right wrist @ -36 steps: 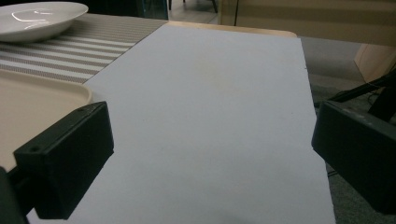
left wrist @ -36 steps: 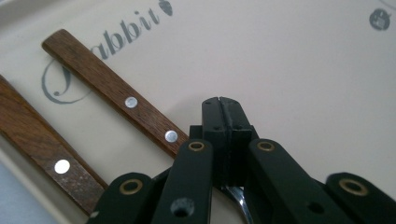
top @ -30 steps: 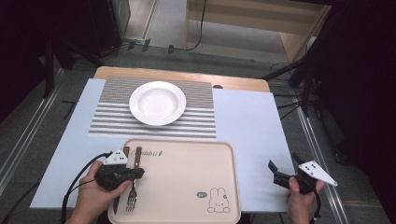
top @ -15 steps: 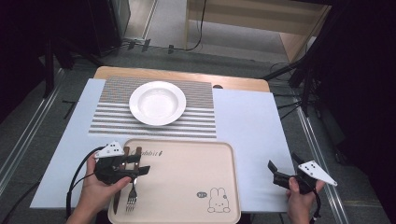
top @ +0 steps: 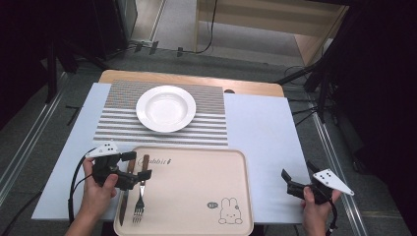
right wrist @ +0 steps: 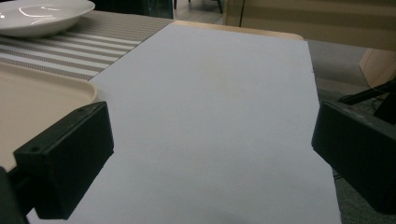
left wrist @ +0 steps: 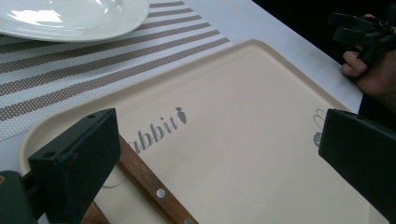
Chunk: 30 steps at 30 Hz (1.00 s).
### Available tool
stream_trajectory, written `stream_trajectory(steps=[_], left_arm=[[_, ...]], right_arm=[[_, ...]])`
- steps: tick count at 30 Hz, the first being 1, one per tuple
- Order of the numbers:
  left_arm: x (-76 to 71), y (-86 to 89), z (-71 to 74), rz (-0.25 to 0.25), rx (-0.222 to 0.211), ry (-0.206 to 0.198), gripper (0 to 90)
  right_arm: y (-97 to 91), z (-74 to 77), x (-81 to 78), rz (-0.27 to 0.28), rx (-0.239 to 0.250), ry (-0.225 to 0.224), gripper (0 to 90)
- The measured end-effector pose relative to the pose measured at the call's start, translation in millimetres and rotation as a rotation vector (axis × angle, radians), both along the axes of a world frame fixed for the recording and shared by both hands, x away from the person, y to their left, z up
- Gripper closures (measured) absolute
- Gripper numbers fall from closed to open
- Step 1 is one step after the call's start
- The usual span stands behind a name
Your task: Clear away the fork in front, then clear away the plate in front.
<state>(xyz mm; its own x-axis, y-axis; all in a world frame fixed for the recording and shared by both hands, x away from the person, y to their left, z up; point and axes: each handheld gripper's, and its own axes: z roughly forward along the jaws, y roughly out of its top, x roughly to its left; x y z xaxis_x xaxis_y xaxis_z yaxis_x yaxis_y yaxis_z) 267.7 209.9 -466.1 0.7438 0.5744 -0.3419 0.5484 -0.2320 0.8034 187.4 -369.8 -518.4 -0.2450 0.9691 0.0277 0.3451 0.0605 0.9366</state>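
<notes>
My left gripper (top: 136, 165) just spread its jaws wide, nothing between them; fork (top: 140, 199) lies lengthwise along the tray's (top: 196, 196) left edge, tines toward me

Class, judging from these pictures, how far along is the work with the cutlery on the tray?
Done: fork and knife lie on the tray's left side. In hand: nothing; the left gripper, jaws just opened, hovers above them. Right gripper waits open. Left, probably: the plate sits alone on the striped mat.
</notes>
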Motion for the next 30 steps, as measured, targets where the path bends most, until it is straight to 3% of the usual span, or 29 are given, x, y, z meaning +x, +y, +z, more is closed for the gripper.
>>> stream_trajectory(steps=[10, 30], left_arm=[[16.3, 4.9, 7.0, 0.032, -0.035, 0.011, 0.0], [51.3, 11.0, 20.8, 0.094, -0.031, -0.013, 0.0]], right_arm=[[-0.1, -0.1, -0.3, 0.003, 0.001, -0.004, 0.0], [2.1, -0.9, -1.0, 0.011, -0.012, -0.007, 0.0]])
